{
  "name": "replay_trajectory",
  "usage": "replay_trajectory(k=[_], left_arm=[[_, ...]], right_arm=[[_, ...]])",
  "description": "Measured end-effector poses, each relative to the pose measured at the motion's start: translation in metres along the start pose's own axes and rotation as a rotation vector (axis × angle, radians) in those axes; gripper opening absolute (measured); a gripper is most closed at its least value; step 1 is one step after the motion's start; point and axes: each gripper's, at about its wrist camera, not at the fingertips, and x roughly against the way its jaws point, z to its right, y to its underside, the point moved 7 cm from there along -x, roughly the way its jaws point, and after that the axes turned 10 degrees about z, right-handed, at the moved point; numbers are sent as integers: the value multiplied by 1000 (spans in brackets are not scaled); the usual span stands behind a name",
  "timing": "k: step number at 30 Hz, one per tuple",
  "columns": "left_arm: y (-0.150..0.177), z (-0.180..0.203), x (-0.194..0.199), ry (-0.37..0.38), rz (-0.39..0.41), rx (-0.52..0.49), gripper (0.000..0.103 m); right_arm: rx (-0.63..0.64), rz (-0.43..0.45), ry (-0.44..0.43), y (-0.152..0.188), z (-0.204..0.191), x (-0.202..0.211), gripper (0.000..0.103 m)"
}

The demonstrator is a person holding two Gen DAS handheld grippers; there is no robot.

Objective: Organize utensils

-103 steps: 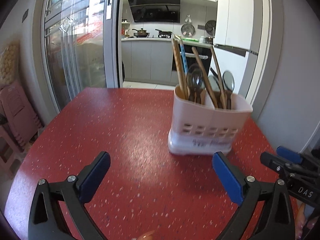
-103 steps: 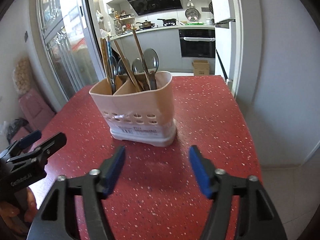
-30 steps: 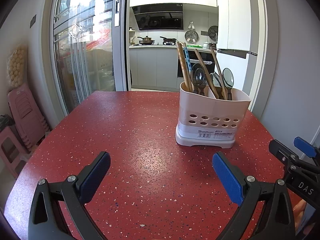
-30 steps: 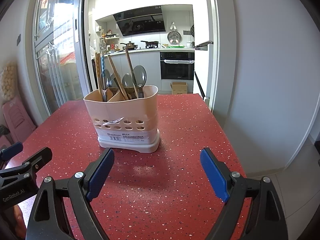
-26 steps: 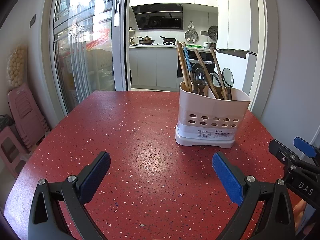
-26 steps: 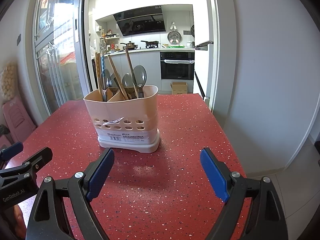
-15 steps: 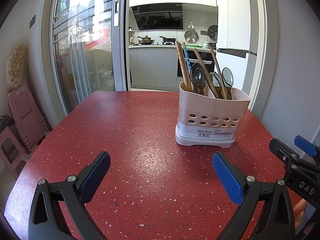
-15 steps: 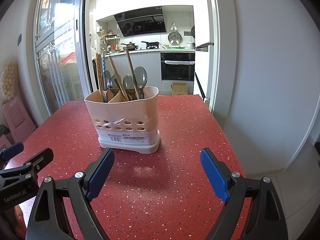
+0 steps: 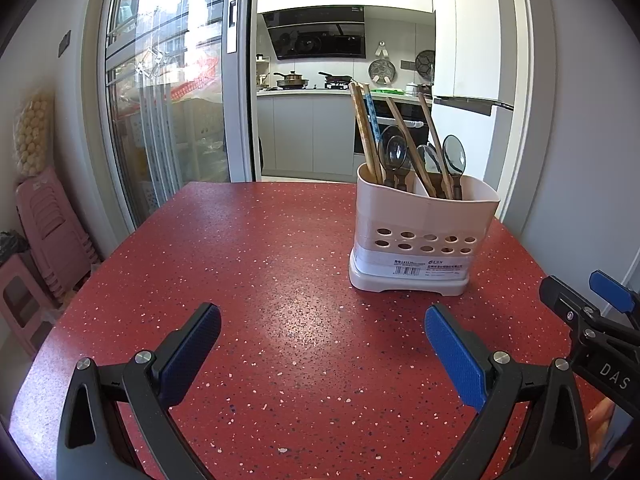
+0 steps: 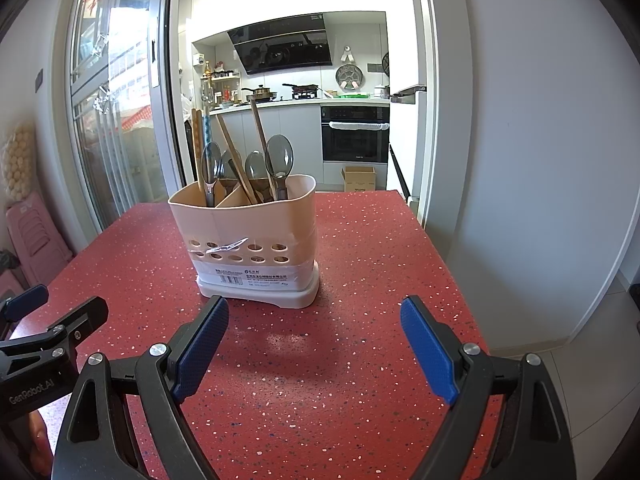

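Note:
A beige two-compartment utensil holder [image 9: 424, 236] [image 10: 250, 236] stands upright on the red speckled table [image 9: 260, 280] [image 10: 360, 280]. It holds several metal spoons [image 9: 394, 152] [image 10: 279, 158] and wooden chopsticks [image 9: 364, 128] [image 10: 236, 152]. My left gripper [image 9: 322, 344] is open and empty, low over the table, short of the holder and to its left. My right gripper [image 10: 314, 344] is open and empty, just in front of the holder. Each gripper also shows at the edge of the other's view: the right one [image 9: 592, 312], the left one [image 10: 48, 320].
The table's right edge [image 10: 444, 264] drops to a tiled floor beside a white wall. Pink plastic stools [image 9: 44, 236] stand left of the table by a glass sliding door. A kitchen with an oven [image 10: 354, 132] lies behind.
Over 3.4 s both grippers pulled back from the holder and the right one opened wider. In the last second nothing has visibly moved.

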Motion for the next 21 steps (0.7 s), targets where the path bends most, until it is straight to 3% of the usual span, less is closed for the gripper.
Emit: replay_trajectory(k=[21], left_arm=[[-1, -1, -1, 6, -7, -1, 103]], right_arm=[[-1, 3, -5, -2, 0, 2, 90]])
